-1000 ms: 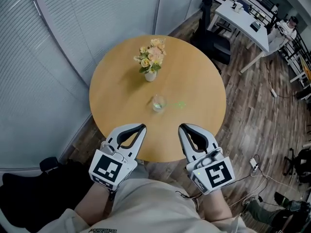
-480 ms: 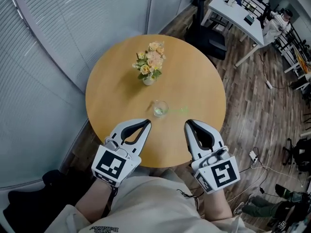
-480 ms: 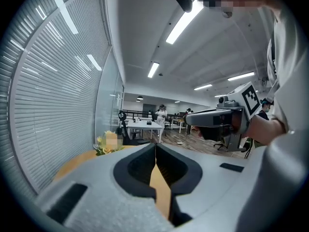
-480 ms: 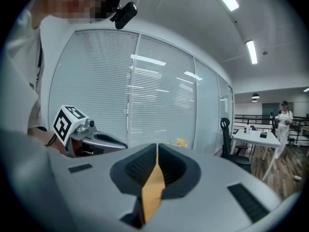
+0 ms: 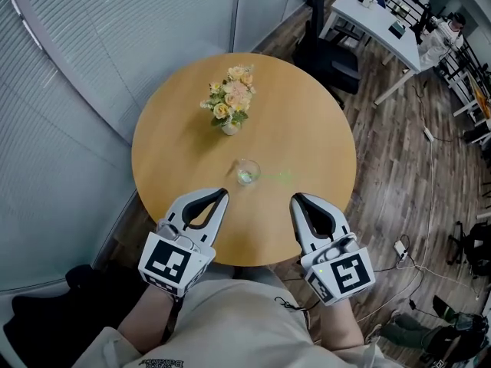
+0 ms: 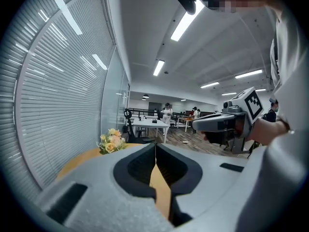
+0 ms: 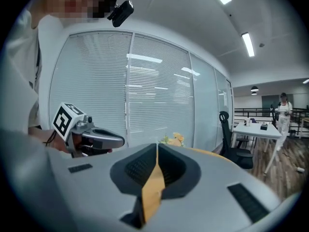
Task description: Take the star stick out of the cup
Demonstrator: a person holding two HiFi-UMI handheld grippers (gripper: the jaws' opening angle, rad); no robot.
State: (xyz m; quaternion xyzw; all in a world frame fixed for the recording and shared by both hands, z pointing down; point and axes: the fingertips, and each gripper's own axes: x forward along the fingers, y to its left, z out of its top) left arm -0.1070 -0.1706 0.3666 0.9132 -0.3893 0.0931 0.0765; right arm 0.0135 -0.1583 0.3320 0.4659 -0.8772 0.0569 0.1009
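**Step in hand:** approach to the cup, with the grasp not yet made. My left tongs point(image 5: 221, 195) and right tongs point(image 5: 294, 199) both hover over the near edge of the round light-wood table point(image 5: 307, 121). Each has its jaws pressed together with nothing between them.

**Method advised:** the right tongs sit on the stick's side, so I judge them the better tool.
- I need to part their jaws before reaching in.
- I should take the stick above the rim and draw it out along its own lean.
- The glass looks light and may tip or slide, so the left tongs could steady its wall.

**Containers:**
- **Cup:** a small clear glass cup point(image 5: 247, 172) stands upright between the table's centre and its near edge, ahead of the gap between my tongs.
- **Stick:** the pale green star stick point(image 5: 281, 179) shows as a faint streak running from the cup toward the right edge. I cannot tell whether its outer end touches the table.
- **Vase:** a small white vase point(image 5: 230, 128) of yellow and peach flowers point(image 5: 229, 102) stands toward the far left edge, well apart from the cup.
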